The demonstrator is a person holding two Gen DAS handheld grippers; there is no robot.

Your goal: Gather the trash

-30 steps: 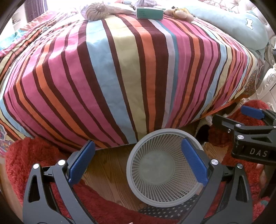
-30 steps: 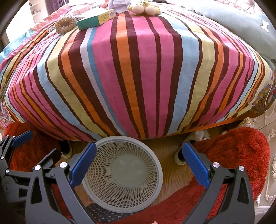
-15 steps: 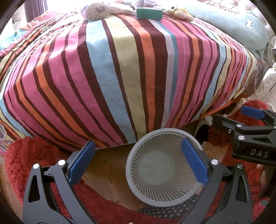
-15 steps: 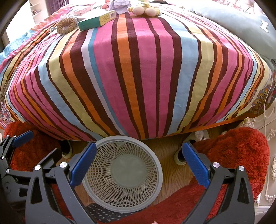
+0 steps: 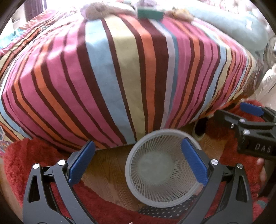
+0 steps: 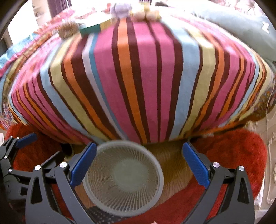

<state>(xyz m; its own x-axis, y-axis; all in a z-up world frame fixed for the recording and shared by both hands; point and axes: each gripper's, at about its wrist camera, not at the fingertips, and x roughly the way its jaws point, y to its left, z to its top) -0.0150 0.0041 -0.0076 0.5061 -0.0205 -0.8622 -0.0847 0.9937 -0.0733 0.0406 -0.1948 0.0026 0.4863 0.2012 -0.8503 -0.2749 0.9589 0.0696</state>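
Note:
A grey mesh wastebasket (image 5: 163, 169) (image 6: 123, 179) stands empty on the wood floor at the foot of a striped bed. My left gripper (image 5: 138, 162) is open above the floor, its right pad over the basket's rim. My right gripper (image 6: 139, 163) is open too, straddling the basket's right side. Far back on the bed lie a green box (image 5: 150, 14) (image 6: 91, 28), a round woven thing (image 5: 96, 11) (image 6: 68, 30), a crumpled pale wad (image 6: 120, 8) and a small tan plush (image 5: 181, 13) (image 6: 146, 14).
The bed's striped cover (image 5: 120, 72) overhangs the floor just behind the basket. Red shaggy rugs (image 5: 25, 158) (image 6: 232, 155) lie on both sides. A pale blue pillow (image 5: 232, 25) rests at the bed's right. White carved furniture (image 6: 270, 155) stands at far right.
Both grippers have tilted and risen slightly toward the bed, blurring the views; the basket has slid lower in the frames. Neither gripper has changed its opening.

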